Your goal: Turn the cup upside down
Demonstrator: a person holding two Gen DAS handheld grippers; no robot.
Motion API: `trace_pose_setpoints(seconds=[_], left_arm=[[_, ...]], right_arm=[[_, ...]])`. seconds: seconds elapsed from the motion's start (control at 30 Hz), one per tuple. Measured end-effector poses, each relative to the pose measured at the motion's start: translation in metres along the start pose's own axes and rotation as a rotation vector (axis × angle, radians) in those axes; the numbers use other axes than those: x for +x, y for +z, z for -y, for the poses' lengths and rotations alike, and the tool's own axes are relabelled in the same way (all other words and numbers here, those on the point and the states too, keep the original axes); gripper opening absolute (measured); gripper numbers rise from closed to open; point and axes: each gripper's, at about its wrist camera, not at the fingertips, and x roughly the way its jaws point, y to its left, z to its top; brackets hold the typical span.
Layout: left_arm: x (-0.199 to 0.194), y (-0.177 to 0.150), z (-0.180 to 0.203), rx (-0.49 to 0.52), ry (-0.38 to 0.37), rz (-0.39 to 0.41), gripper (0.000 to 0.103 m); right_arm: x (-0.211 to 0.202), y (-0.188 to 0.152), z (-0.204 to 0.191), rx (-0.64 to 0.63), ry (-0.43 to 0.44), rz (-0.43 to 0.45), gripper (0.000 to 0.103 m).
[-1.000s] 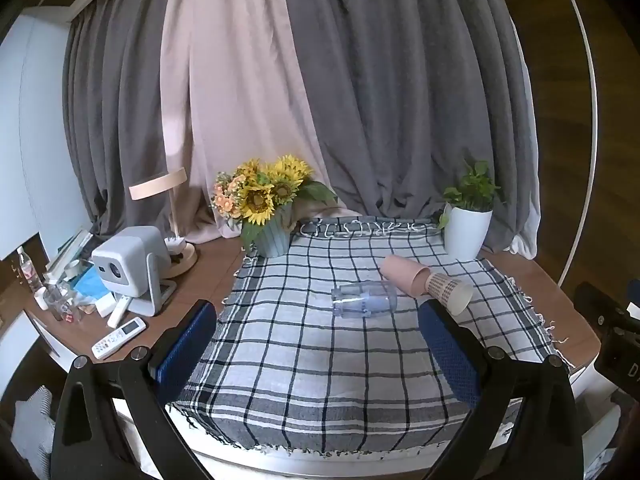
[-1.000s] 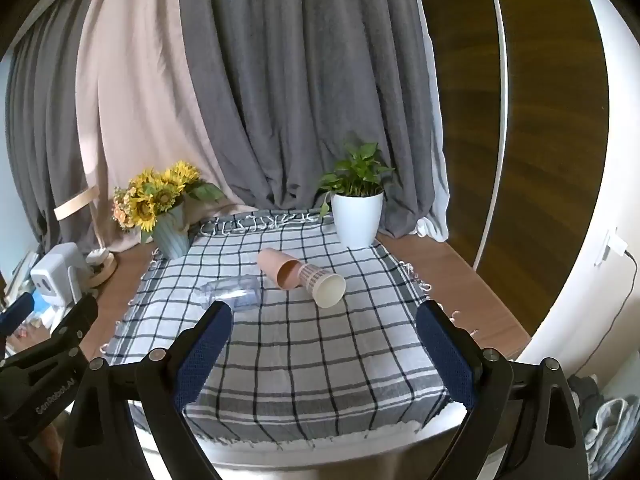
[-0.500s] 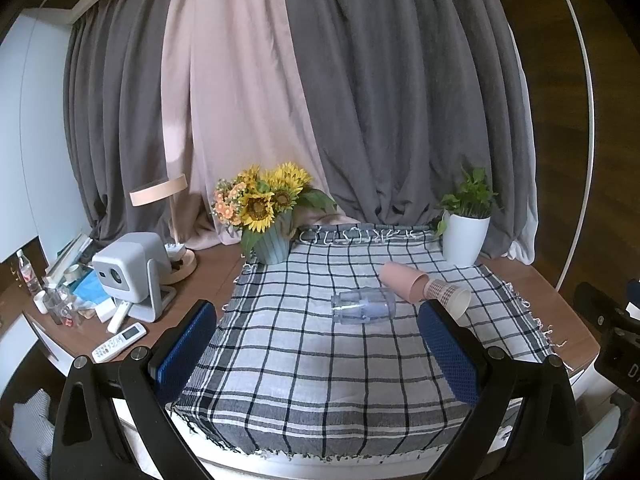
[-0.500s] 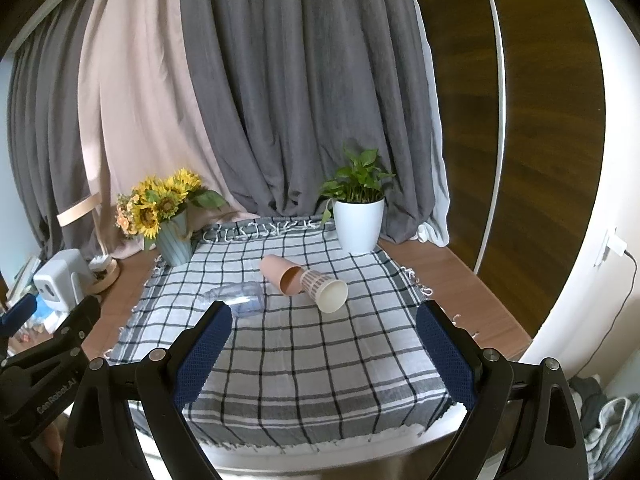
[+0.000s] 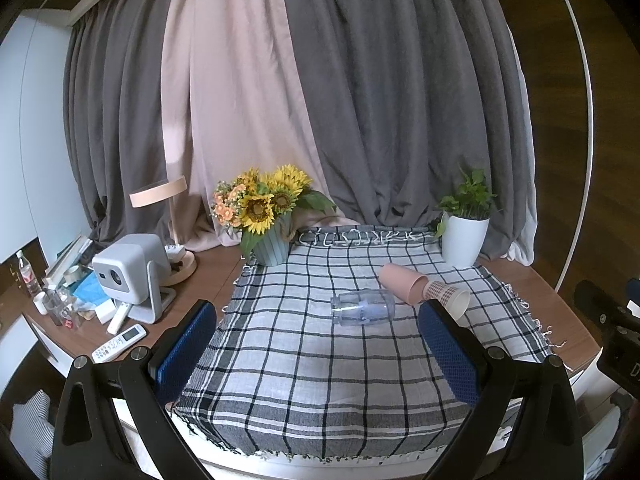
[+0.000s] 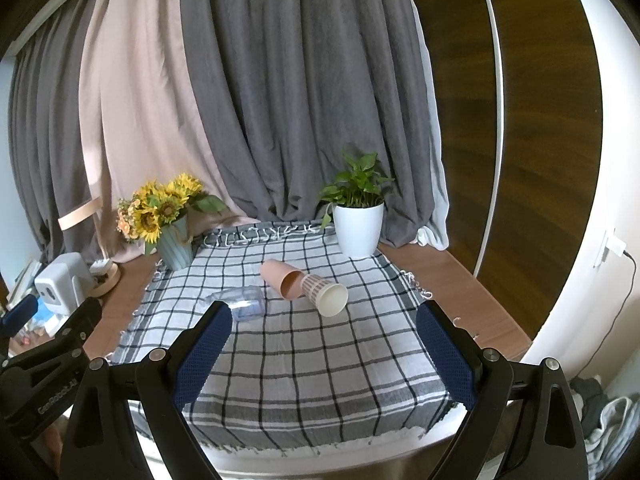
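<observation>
Both tools hang above the near edge of the counter (image 5: 532, 280), which is draped with a checked cloth (image 5: 320, 360). The left hand-held gripper (image 5: 316, 340) has its blue-padded fingers spread wide with nothing between them, and the right hand-held gripper (image 6: 324, 344) is spread just as wide and equally bare. In the left wrist view, a clear cup (image 5: 362, 307) lies on its side near the middle of the cloth, well apart from either tool. Just at its 2 o'clock a pink cup (image 5: 402, 282) also lies on its side, its mouth touching a patterned paper cup (image 5: 448, 298) that lies toppled with its open end towards the near right. In the right wrist view the clear cup (image 6: 240, 304) sits at 9 o'clock of the pink cup (image 6: 280, 278) and paper cup (image 6: 326, 294). A sunflower vase (image 5: 270, 220) stands at the cloth's far left corner, a white potted plant (image 5: 464, 232) at the far right. Off the cloth at 9 o'clock are a small projector (image 5: 128, 272) and a remote (image 5: 120, 342).
</observation>
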Motion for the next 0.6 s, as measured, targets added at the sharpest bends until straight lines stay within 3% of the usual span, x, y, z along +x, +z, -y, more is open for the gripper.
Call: trace_pose_setpoints(seconds=[0.6], left_arm=[[-0.0006,-0.0009,-0.0001,0.000,0.001,0.000,0.103]], right_arm=[[-0.0017,0.0010,-0.0001,0.001,0.001,0.009,0.094]])
